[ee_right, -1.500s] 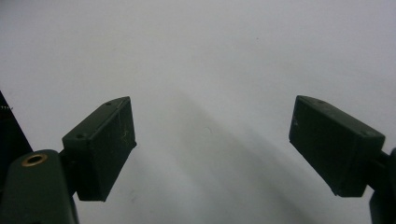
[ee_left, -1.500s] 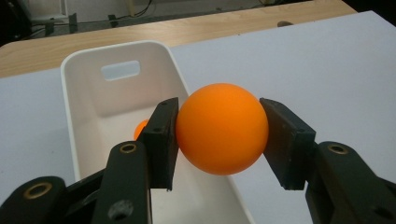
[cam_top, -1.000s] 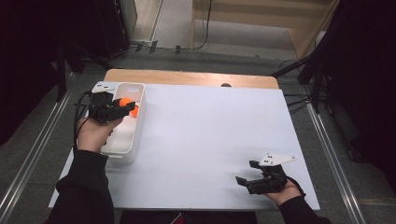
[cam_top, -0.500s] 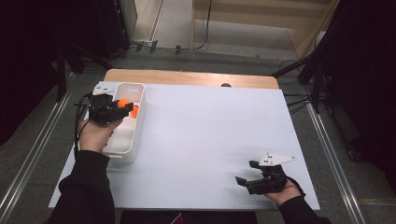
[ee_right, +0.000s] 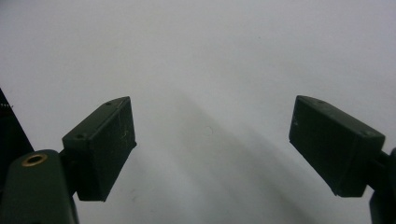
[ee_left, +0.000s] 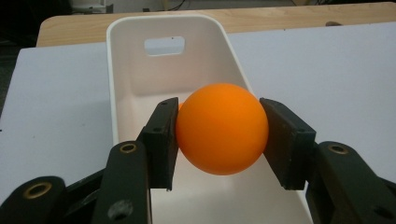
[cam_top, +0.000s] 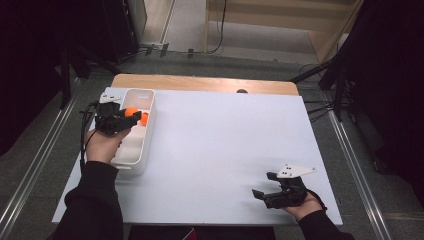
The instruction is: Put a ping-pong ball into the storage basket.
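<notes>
The left gripper point(ee_left: 218, 135) clamps the orange ball point(ee_left: 222, 128) between its pads, above the white bin point(ee_left: 140, 79) (right gripper point(ee_right: 212, 140) gapes empty).

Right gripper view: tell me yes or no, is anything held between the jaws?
No, the right gripper stands with its jaws wide apart and nothing but the bare white table between them.
</notes>
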